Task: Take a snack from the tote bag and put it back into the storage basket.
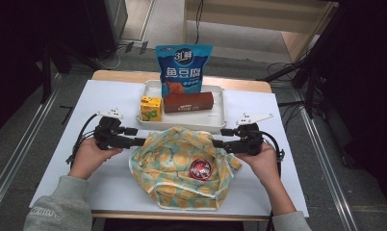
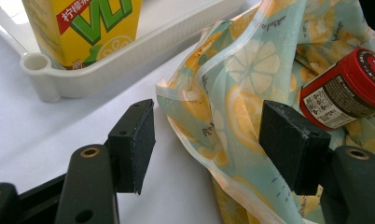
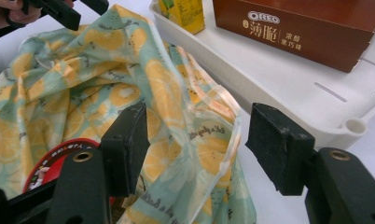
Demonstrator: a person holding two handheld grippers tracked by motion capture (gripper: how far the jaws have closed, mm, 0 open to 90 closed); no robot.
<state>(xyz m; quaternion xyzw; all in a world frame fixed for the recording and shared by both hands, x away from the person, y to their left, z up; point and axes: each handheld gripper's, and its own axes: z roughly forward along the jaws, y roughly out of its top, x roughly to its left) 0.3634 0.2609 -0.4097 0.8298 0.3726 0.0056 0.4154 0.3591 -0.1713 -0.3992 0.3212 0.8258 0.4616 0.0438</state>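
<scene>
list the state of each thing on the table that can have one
bag: open, crumpled, lying on the table
red-lidded jar: on its side inside the bag, lid on
juice carton: upright in the tray
cookie box: closed, lying in the tray
snack pouch: upright, sealed
left claw: open at the bag's edge
right claw: open at the bag's edge

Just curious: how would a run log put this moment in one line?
bag: jar inside | left fingers: open at edge | right fingers: open at edge | tray: behind
</scene>
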